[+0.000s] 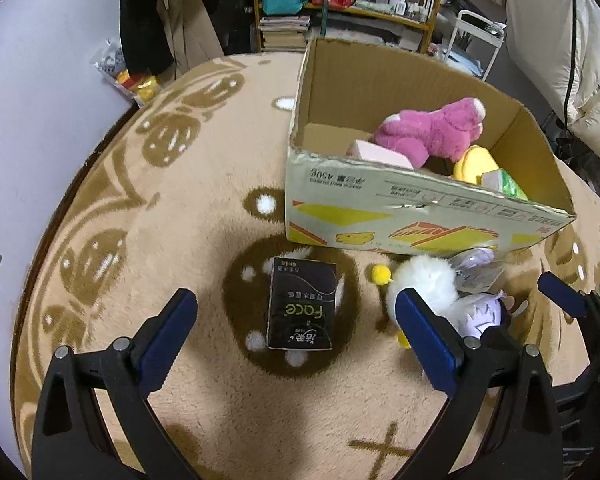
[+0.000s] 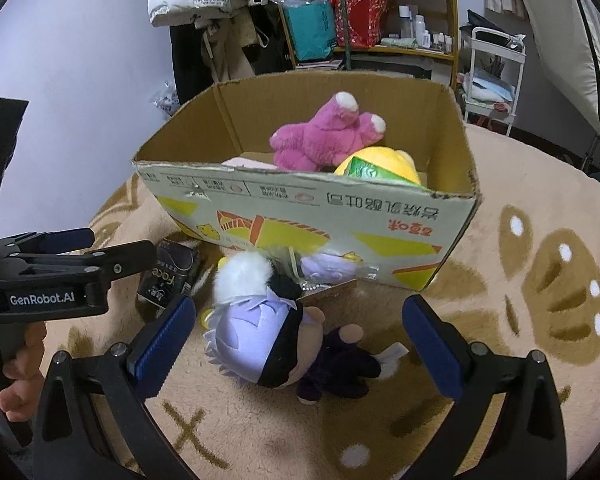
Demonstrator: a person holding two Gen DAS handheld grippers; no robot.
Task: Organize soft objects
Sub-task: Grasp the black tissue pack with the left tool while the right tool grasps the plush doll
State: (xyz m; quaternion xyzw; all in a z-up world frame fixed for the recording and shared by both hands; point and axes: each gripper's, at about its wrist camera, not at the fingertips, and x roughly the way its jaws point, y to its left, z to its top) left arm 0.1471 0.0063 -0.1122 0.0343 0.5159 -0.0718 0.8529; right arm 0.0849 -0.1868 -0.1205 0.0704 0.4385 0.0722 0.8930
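On the beige rug (image 1: 204,208) an open cardboard box (image 1: 400,212) is seen, standing far of both grippers. Inside it a pink plush (image 1: 432,130) is piled against a yellow plush (image 1: 474,164), with a pink pack (image 1: 380,154) at the left and a green pack (image 1: 506,184) at the near right wall.

Between the box and the left gripper (image 1: 296,328) a black tissue pack (image 1: 302,306) is laid flat on a dark brown patch of the rug. The gripper's jaws are spread wide, one finger on each side of the pack, and nothing is touched or held.

Right of the pack a white fluffy toy (image 1: 424,280) is found, with a small yellow pompom (image 1: 380,274) just beside it. Near the box's front wall a lilac item in clear wrapping (image 2: 332,268) is lodged — what it is cannot be told.

In the right wrist view a doll (image 2: 276,340) with pale lilac hair, a black blindfold and dark clothes is laid on its side on the rug, its head to the left. The right gripper (image 2: 300,336) is released too — its blue-padded fingers (image 2: 164,332) are set wide on both sides of the doll, apart from it. At that view's left edge the left gripper's black body and a hand (image 2: 22,364) on its handle are seen.
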